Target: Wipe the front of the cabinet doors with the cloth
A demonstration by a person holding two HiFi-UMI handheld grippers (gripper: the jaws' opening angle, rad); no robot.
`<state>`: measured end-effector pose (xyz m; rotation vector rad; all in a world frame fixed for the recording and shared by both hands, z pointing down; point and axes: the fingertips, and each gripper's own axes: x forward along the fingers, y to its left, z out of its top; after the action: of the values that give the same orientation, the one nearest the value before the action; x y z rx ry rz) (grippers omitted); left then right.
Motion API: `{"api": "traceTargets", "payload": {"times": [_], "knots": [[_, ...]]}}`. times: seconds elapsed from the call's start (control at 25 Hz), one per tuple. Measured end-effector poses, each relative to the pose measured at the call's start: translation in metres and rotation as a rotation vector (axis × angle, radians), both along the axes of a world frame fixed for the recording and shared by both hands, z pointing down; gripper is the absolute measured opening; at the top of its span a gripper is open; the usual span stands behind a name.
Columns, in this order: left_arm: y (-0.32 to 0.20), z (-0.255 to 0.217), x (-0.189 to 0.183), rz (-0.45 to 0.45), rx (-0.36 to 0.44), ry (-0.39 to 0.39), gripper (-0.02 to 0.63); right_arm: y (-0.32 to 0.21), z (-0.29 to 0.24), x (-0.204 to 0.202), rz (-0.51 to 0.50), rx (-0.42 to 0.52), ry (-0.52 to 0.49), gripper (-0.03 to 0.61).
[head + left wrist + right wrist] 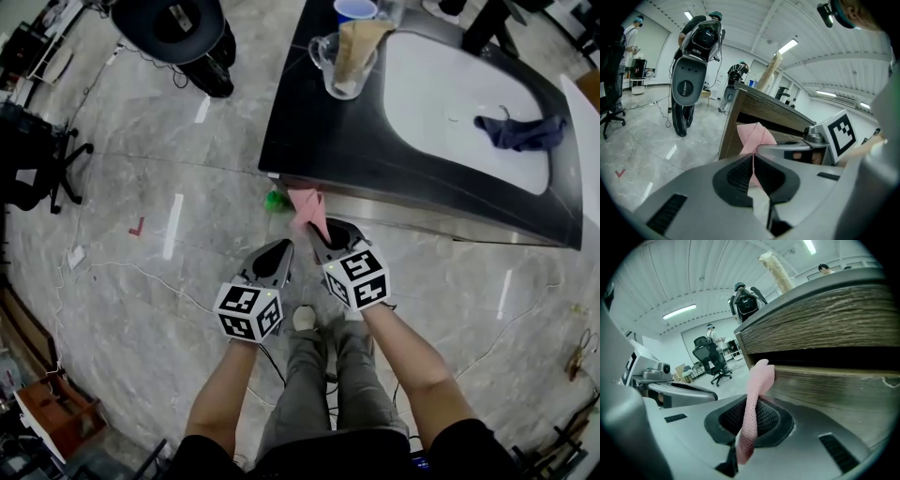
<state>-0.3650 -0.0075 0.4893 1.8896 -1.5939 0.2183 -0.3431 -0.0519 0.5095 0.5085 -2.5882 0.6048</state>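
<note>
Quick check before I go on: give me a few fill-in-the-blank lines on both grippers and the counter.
The right gripper is shut on a cloth coloured ___.
The left gripper has its jaws ___ (open or shut).
The rag on the countertop is dark ___.
Missing words: pink; shut; blue.

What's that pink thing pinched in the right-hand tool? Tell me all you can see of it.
It is a pink cloth, thin, with a fine knitted-looking weave. The right gripper has its jaws shut on the cloth's lower part; the rest rises as a folded, slightly twisted strip. Its top reaches the wood-grain cabinet front, just under a dark gap below the counter. Whether it presses on the wood I cannot tell.
</note>
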Motion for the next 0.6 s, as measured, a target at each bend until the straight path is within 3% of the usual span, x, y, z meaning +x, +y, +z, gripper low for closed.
{"api": "traceTargets", "payload": {"times": [0.28,0.6], "knots": [[-0.024,0.002,0.038,0.031,0.011,0.024,0.017,-0.02,0.008,0.05,0.062,0.017,0.02,0.044],[-0.06,0.003,0.108,0.146,0.037,0.04,0.017,-0.052,0.012,0.125,0.18,0.022,0.026,0.044]]}}
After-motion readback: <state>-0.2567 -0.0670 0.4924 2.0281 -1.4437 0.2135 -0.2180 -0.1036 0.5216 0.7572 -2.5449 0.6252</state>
